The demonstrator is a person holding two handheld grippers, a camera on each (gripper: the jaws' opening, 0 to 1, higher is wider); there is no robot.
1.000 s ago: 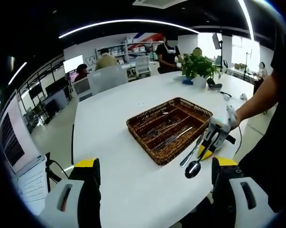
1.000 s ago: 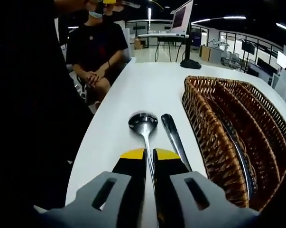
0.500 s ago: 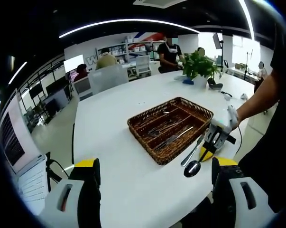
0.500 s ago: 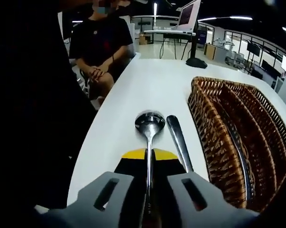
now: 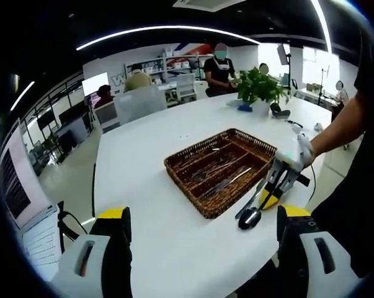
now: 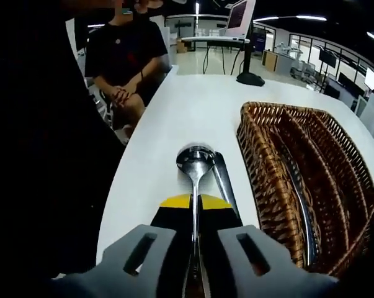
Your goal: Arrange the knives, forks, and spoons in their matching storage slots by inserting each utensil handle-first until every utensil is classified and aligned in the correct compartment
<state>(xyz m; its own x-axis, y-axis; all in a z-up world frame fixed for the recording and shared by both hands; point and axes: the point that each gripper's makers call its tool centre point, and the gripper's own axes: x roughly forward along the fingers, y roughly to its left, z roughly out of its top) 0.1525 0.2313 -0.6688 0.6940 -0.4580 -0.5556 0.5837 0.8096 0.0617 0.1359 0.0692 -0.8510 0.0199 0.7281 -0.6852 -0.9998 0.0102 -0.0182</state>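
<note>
Two jaws of your right gripper (image 6: 196, 202) are closed on the handle of a spoon (image 6: 195, 162), whose bowl points forward, away from the camera, over the white surface (image 6: 193, 112). In the left gripper view the same right gripper (image 5: 275, 186) holds that spoon (image 5: 250, 217) bowl-down, near the surface edge closest to you. Beside the spoon, a second utensil (image 6: 222, 180) lies flat on the surface, between the spoon and the near wall of the wicker tray (image 6: 261, 161); only its rounded handle end shows clearly, so you cannot tell its type. The tray (image 5: 193, 183) sits toward the middle of the surface and is split by wicker walls into long compartments; several metal utensils (image 5: 219, 167) lie lengthwise inside them, too small to sort by kind. Your left gripper (image 5: 202, 226) hangs above the near edge of the surface, its jaws spread wide apart with nothing between them. A potted plant (image 5: 261, 87) stands at the far edge. Seated people (image 6: 128, 59) are beyond the surface.
</note>
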